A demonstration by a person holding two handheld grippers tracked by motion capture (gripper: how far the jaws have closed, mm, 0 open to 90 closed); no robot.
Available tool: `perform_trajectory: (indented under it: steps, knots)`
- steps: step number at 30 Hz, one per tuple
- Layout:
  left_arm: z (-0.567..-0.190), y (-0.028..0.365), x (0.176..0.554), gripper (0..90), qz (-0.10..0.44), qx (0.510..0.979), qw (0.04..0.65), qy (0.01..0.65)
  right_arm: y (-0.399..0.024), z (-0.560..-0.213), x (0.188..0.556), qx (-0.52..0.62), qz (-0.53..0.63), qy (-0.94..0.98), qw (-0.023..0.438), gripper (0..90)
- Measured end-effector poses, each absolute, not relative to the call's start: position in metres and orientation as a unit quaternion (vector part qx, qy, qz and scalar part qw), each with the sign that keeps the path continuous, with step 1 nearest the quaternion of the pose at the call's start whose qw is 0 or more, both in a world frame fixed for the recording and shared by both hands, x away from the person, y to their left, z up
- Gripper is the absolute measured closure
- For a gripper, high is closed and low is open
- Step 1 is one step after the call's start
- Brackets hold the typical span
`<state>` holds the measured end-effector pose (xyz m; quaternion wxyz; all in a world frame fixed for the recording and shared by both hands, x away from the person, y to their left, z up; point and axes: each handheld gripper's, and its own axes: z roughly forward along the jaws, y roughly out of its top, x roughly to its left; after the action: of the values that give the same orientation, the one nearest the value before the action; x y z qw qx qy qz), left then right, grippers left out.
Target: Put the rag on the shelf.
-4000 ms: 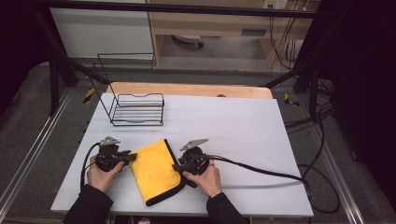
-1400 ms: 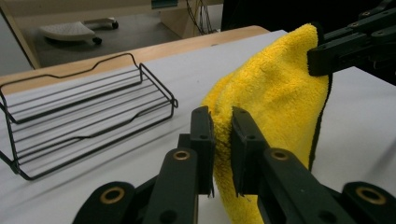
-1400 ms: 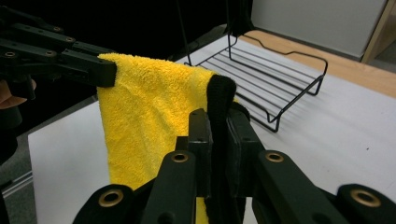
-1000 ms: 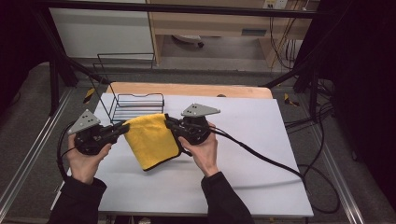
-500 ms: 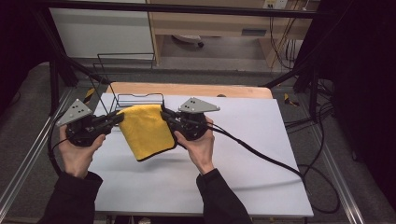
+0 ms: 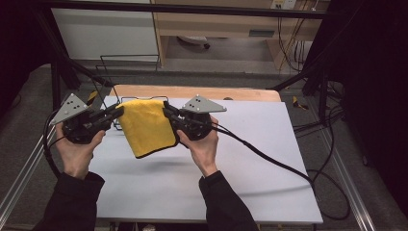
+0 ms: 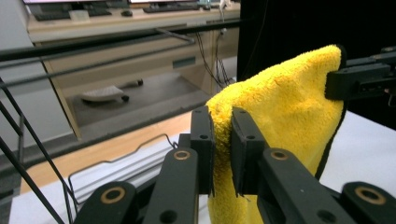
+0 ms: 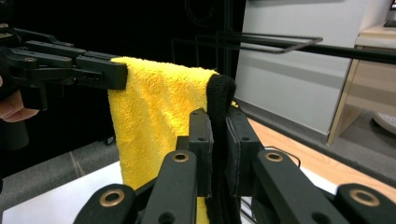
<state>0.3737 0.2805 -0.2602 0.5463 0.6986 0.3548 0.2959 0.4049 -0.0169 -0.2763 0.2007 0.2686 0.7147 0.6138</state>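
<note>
Yellow microfibre, soft and light, is what the cloth (image 6: 144,127) is judged to be; it hangs limp above the white table (image 6: 269,159), in front of the wire basket (image 6: 108,103). One top corner is clamped by the left gripper (image 6: 118,111), the other by the right gripper (image 6: 166,111). Corner holds on the black-bound hem are judged best, since anything between sags.

I can read no text, label, brand, number or sign in any of my views. The yellow cloth (image 6: 146,126) between my jaws carries no print, and the grey plates on top of my grippers show small holes, not letters.
</note>
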Motion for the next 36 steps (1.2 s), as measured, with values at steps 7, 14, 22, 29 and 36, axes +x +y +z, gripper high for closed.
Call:
perform_trajectory:
  steps: [7,14,22,29,36]
  knots:
    - [-0.254,0.284,0.374,80.6,0.311,0.683,0.559,0.353,-0.012,-0.270,0.405,0.263,0.626,0.703,0.213,82.6]
    - [-0.249,0.287,0.374,80.7,0.326,0.662,0.577,0.349,-0.007,-0.263,0.406,0.258,0.638,0.689,0.226,82.5]
    - [-0.240,0.291,0.373,80.6,0.343,0.638,0.596,0.348,-0.002,-0.250,0.409,0.250,0.651,0.676,0.238,82.5]
    - [-0.228,0.296,0.375,80.7,0.348,0.623,0.611,0.343,0.004,-0.236,0.412,0.242,0.662,0.665,0.247,82.5]
    - [-0.218,0.302,0.379,80.6,0.352,0.607,0.622,0.348,0.011,-0.223,0.414,0.237,0.670,0.656,0.253,82.6]
